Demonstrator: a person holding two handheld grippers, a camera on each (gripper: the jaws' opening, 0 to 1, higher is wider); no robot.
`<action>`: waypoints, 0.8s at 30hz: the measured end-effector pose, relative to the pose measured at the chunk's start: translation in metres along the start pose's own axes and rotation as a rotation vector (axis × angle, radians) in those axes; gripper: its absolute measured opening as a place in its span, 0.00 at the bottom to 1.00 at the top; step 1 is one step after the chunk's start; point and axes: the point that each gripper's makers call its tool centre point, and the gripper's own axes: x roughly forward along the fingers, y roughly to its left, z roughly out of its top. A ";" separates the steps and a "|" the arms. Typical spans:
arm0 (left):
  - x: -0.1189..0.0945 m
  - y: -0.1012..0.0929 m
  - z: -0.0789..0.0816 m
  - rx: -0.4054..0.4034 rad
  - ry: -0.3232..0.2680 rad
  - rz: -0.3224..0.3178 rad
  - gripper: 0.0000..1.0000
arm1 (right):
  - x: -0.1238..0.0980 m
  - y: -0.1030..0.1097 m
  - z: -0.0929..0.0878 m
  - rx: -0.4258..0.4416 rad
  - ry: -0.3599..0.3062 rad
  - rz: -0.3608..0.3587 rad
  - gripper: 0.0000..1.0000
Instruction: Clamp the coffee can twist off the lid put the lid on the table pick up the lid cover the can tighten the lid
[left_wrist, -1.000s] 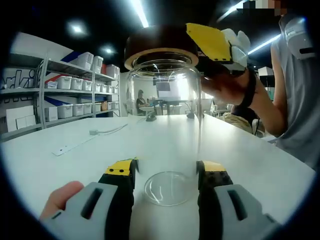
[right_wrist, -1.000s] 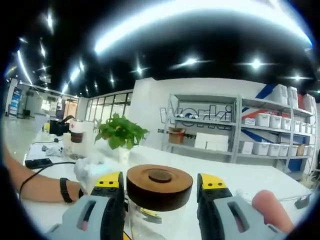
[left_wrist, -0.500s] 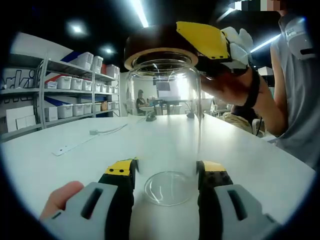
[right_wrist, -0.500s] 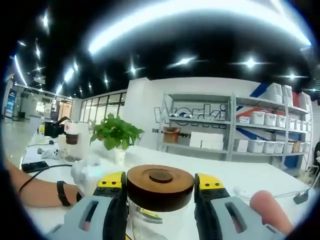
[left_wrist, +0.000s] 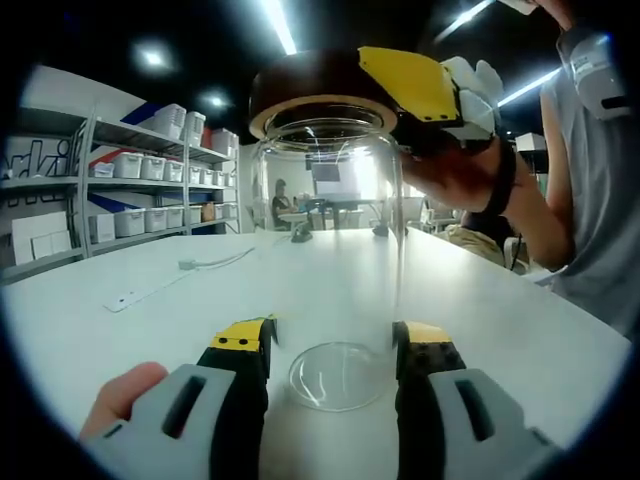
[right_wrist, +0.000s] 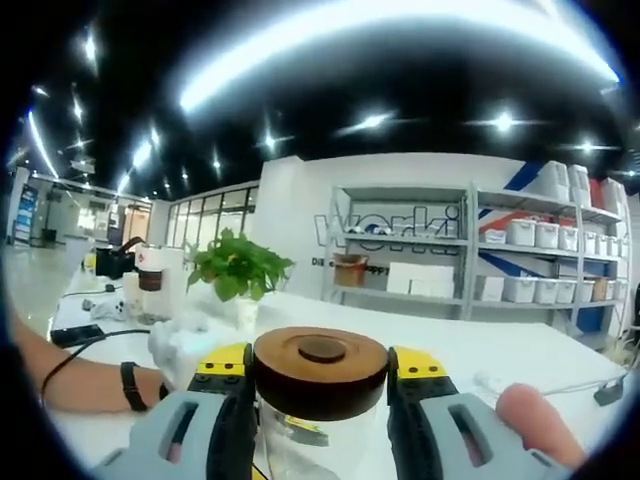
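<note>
I'm pinching the slick, breakable glass coffee can (left_wrist: 328, 290) low, at six o'clock on the surface (left_wrist: 150, 330), while my right gripper (right_wrist: 320, 375) jaws are squeezing the rigid wooden lid (right_wrist: 320, 372) rim.

Long ceiling strip lights (right_wrist: 400, 25) burn white and smear into curved streaks near the edges of both views, where the fisheye bends straight lines. The white table (left_wrist: 120, 330) reflects evenly, with faint shadows. Glare streaks the glass can (left_wrist: 328, 270). Backgrounds look soft; edges dim.
</note>
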 end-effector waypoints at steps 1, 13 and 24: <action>0.000 0.000 0.000 0.000 0.000 0.000 0.40 | 0.000 0.000 0.000 0.005 -0.002 0.008 0.47; 0.000 0.000 0.000 -0.003 0.002 0.003 0.39 | 0.003 0.003 0.000 0.024 -0.019 0.212 0.47; -0.003 0.009 -0.003 -0.010 0.004 0.017 0.39 | 0.008 0.005 -0.001 0.054 -0.020 0.409 0.47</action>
